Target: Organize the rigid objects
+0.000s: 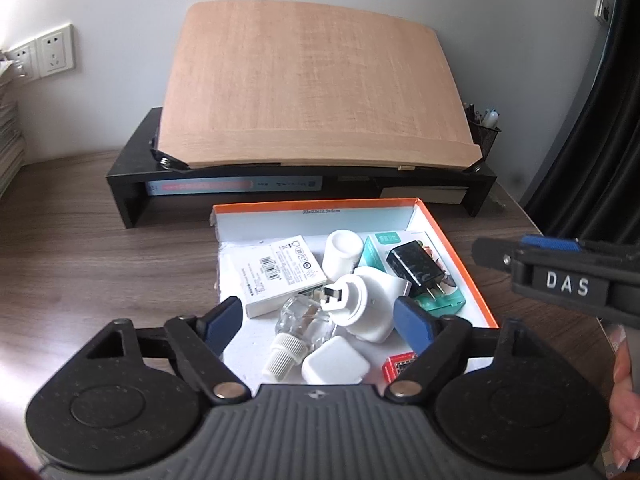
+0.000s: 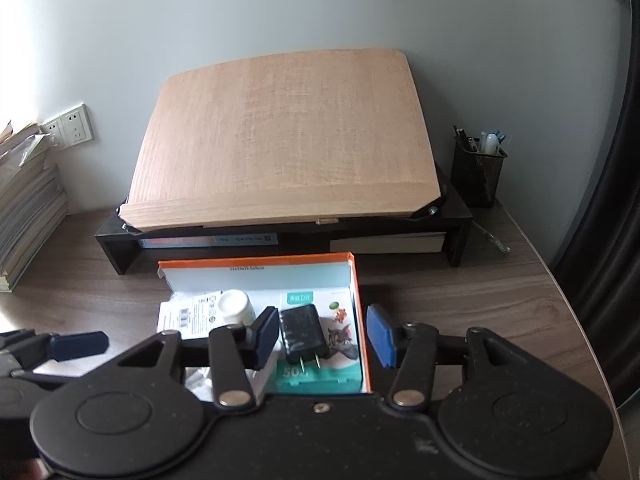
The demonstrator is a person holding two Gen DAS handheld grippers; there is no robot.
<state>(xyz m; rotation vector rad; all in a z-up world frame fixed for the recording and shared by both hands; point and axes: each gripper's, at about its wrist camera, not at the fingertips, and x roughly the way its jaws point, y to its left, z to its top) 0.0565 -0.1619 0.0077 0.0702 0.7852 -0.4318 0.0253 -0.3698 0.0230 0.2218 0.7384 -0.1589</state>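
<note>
We held both grippers over the box [image 1: 452, 240], left gripper [image 1: 320, 320] and right gripper [image 2: 324, 336] alike spread wide and empty. The charger [image 2: 302, 334], cup [image 1: 342, 252], carton [image 1: 276, 272], bottle [image 1: 304, 320] and white plugs [image 1: 368, 300] already lay inside, jumbled. We judged gathering largely complete; tidier arrangement possibly remained.
</note>
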